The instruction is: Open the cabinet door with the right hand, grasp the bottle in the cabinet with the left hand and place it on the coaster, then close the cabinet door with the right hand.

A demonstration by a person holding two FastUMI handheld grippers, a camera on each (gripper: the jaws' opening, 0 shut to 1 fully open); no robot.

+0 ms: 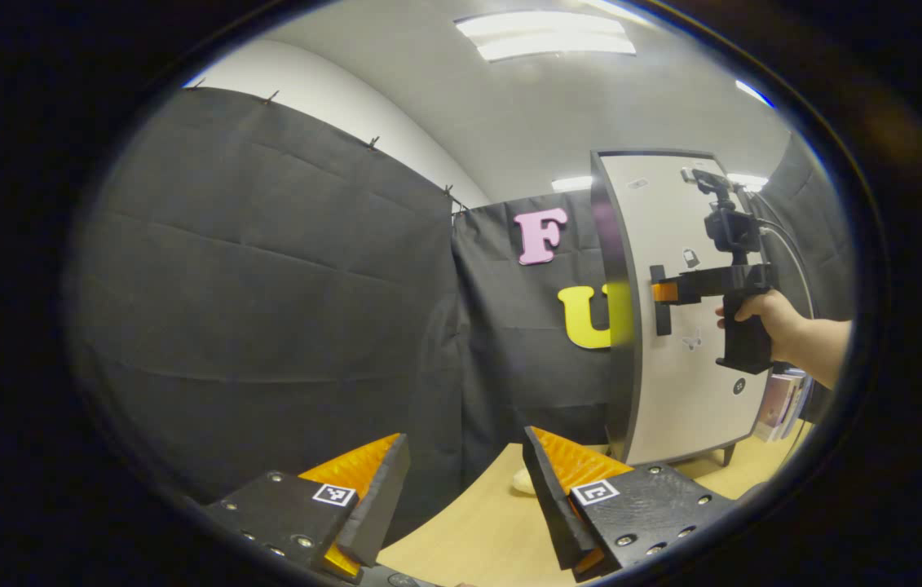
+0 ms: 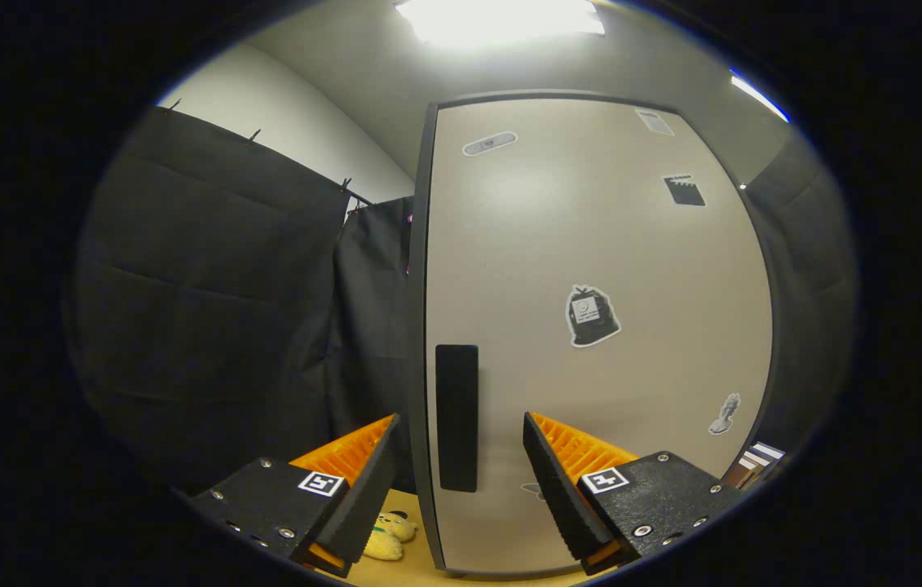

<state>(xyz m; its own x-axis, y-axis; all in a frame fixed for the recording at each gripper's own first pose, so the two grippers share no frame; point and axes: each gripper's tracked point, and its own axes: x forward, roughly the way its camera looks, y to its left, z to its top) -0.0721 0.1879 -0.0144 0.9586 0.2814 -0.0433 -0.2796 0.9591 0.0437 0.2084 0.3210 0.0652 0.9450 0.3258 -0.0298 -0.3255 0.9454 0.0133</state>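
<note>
Reaching toward the closed cabinet door (image 2: 591, 326), the right gripper (image 2: 461, 481) has its 2 fingers apart around the dark vertical handle (image 2: 457, 416). The left gripper (image 1: 465, 489) waits over the table (image 1: 477, 530), fingers apart and empty. Stiff, flat-fronted handle: grip mid-length.

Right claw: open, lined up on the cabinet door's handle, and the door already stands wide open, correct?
Not quite. The door is shut, as the right gripper view shows. The right claw is open, lined up on the handle.
</note>
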